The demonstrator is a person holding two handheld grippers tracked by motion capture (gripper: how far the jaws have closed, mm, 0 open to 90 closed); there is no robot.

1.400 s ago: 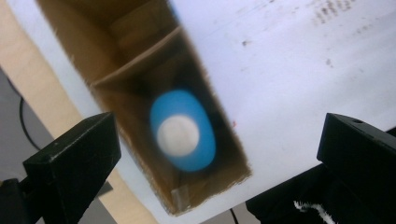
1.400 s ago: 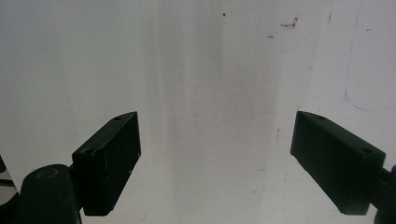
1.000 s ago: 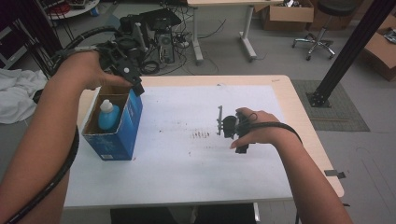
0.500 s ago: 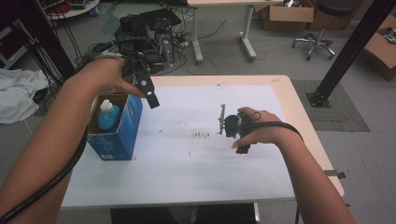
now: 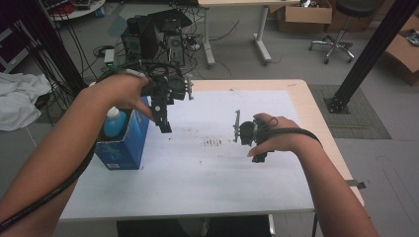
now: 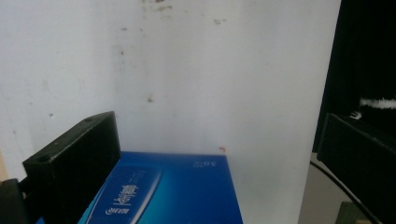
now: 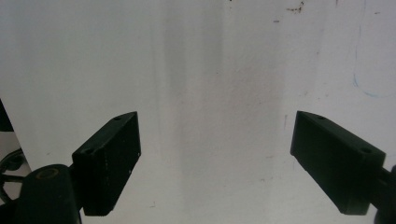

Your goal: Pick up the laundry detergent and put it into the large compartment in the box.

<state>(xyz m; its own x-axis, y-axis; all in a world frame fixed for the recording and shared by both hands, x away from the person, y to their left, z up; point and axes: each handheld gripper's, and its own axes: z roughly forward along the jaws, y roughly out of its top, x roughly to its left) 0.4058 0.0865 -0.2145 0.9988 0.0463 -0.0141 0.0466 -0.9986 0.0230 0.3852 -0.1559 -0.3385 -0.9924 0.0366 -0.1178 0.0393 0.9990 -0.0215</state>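
A blue cardboard box (image 5: 123, 143) stands open at the left of the white table top (image 5: 197, 177). A bottle with a white cap and blue contents (image 5: 114, 123) stands in it. My left gripper (image 5: 170, 111) hangs in the air just right of the box, tilted down, open, with nothing in it. In the left gripper view the gripper (image 6: 219, 135) has its jaws wide apart, and the box's printed blue side (image 6: 177, 191) lies below them. My right gripper (image 5: 245, 136) rests low at the table's middle, open over bare white surface (image 7: 215, 70), its jaws (image 7: 215, 140) holding nothing.
The table top carries small dark smudges (image 5: 212, 143) near its middle. Behind the table are computer cases and cables (image 5: 158, 29), a second desk's legs (image 5: 232, 39) and a black post (image 5: 365, 54) at the right. White cloth (image 5: 20, 103) lies on the floor at the left.
My left gripper has moved from above the box's opening to the right and slightly forward, off the box. The right gripper and hand have stayed put.
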